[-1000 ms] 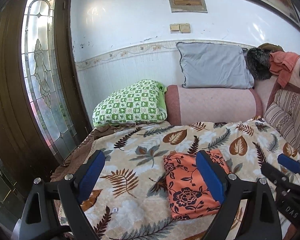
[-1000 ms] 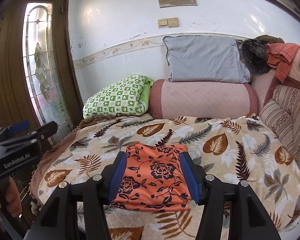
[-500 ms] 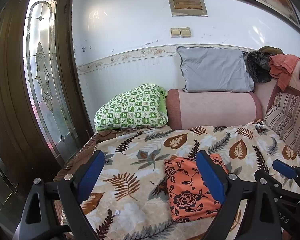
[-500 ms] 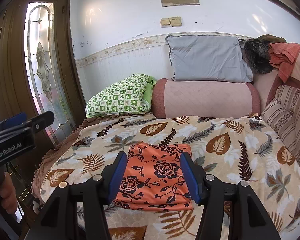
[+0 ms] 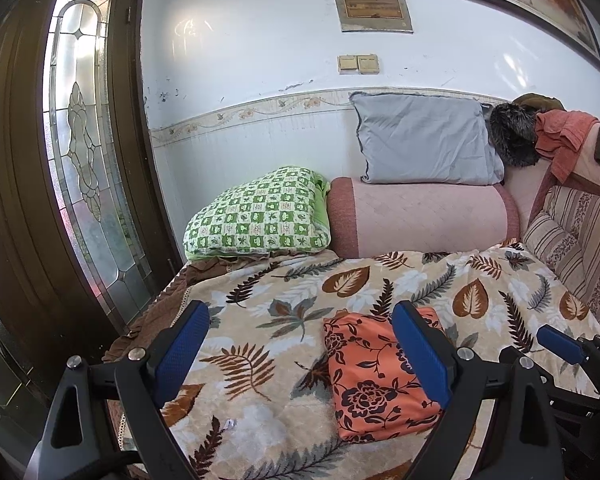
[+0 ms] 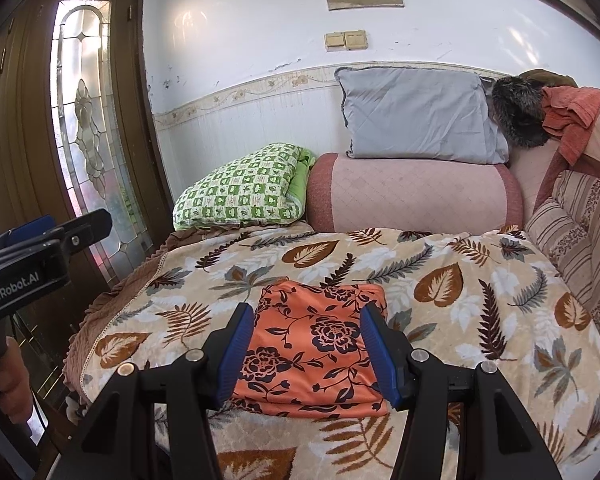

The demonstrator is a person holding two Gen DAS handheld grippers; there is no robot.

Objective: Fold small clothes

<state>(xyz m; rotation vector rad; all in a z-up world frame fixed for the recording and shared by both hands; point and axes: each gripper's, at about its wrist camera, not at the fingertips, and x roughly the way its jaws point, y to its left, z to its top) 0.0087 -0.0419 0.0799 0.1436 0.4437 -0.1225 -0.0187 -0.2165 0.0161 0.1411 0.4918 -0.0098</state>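
Orange floral garment (image 6: 316, 344) lay folded into flat rectangle on leaf-print blanket (image 6: 480, 280) covering sofa, near front edge. Left tool (image 5: 300, 348) spread wide, holding nothing, raised above blanket, garment under its right finger. Right tool (image 6: 306, 350) parted, nothing gripped, hovering over garment. Green checked pillow (image 5: 256, 216) and grey cushion (image 5: 424, 144) behind, well apart from garment.

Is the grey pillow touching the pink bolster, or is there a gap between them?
Touching. In the right wrist view the grey pillow rests with its lower edge directly on the top of the pink bolster; no gap shows between them.
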